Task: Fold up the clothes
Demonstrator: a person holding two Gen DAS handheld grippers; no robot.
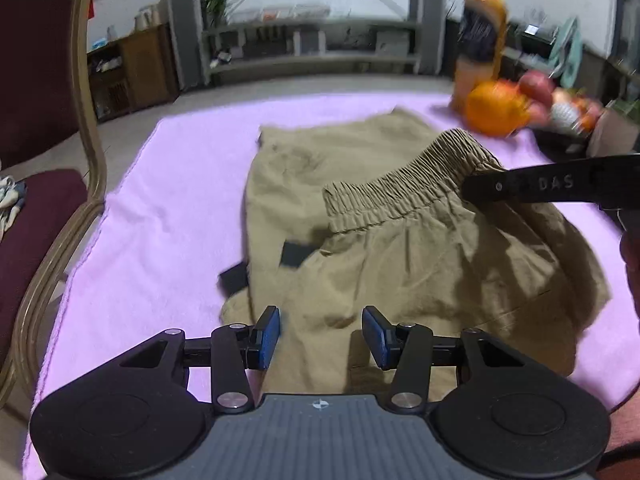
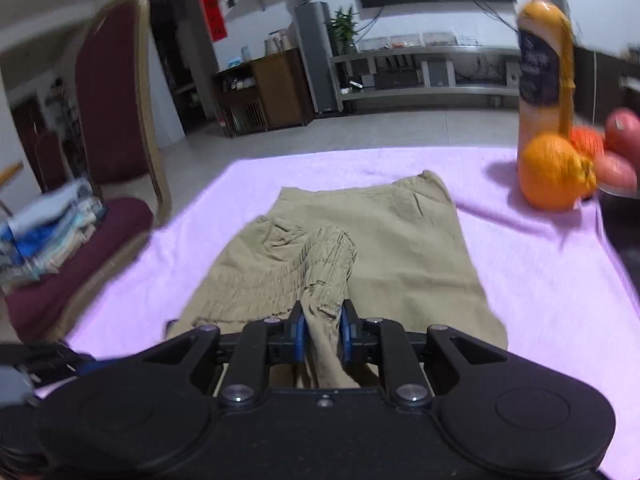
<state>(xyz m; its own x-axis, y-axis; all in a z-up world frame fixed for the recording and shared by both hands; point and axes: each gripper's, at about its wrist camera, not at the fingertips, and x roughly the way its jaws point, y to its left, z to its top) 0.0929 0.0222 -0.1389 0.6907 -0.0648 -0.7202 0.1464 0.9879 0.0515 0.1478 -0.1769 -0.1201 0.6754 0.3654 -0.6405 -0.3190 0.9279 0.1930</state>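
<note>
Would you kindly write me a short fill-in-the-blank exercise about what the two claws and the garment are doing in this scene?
1. The right claw is shut on the khaki shorts at their elastic ____.
2. The left claw is ____ and holds nothing.
3. The shorts lie on a cloth coloured ____.
4. Beside the juice bottle sits a round ____.

Missing words: waistband; open; pink; orange

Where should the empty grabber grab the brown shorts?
Probably the free end of the gathered elastic waistband of the khaki cloth shorts, coming from the near side. The right gripper already pinches the other end, and the open left gripper hovers just short of it.
</note>
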